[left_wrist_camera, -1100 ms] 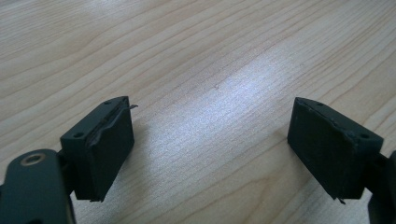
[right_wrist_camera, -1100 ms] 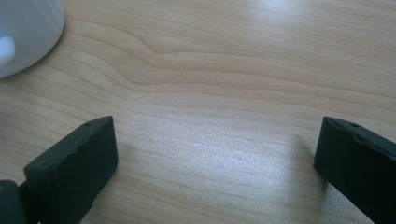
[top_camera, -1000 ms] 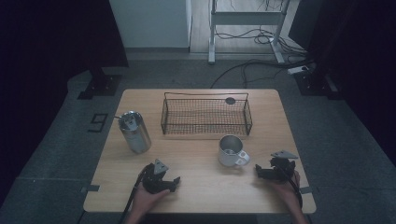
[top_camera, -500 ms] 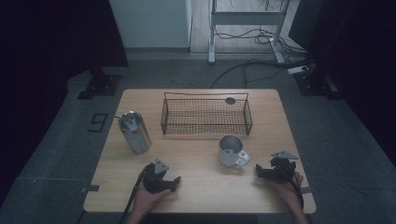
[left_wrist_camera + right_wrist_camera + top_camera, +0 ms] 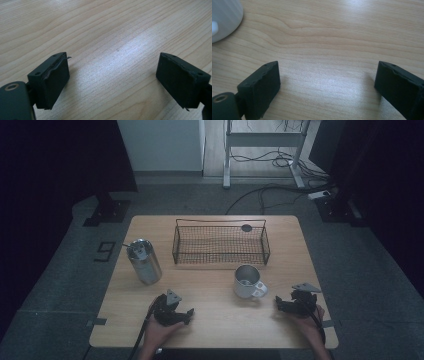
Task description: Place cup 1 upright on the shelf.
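Right claw: jaws apart, just been closing, bare worktop between them, nothing held. White mug at its 10 o'clock, near, not touching; its edge shows at upper left in the right gripper view. Left claw: jaws apart, just been opening, empty; mug at its 2 o'clock, well apart.

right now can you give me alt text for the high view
A wooden table seen from above, with a person's two hands resting at its near edge, a left gripper and a right gripper both open on bare wood. A white mug stands near the right gripper, a steel canister at left, a wire basket behind.
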`<state>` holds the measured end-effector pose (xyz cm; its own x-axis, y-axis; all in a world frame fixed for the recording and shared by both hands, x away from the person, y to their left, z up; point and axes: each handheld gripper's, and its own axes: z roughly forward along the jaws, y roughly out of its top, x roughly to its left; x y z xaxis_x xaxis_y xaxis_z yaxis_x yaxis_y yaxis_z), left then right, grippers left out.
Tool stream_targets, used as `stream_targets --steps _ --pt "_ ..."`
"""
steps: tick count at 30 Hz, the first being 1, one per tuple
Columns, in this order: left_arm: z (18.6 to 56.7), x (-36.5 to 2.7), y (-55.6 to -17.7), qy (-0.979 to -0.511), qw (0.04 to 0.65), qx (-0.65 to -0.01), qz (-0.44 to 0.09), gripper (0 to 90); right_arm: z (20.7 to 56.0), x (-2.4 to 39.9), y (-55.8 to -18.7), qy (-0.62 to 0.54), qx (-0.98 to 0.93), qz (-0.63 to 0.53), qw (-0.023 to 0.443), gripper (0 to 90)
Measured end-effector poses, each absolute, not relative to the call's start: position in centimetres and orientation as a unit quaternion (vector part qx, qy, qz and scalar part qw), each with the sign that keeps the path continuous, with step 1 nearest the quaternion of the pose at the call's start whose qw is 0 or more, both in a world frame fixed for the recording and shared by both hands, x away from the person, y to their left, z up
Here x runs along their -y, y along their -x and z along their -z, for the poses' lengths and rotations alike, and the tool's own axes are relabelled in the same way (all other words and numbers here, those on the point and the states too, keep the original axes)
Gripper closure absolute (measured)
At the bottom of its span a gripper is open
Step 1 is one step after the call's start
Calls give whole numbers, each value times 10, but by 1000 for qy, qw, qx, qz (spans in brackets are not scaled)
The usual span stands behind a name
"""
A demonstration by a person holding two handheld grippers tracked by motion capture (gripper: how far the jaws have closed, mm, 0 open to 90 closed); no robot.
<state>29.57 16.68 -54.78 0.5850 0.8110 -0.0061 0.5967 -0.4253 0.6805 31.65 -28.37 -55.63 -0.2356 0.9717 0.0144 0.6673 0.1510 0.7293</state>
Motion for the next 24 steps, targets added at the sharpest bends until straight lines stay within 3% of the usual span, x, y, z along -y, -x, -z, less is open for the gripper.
stream_targets --steps 18,24 --pt "547 -162 -294 -828 329 -414 -186 141 556 288 -310 -578 -711 -318 245 104" --pt "533 -167 -296 -819 355 -413 -183 141 556 288 -309 -580 -708 -317 247 118"
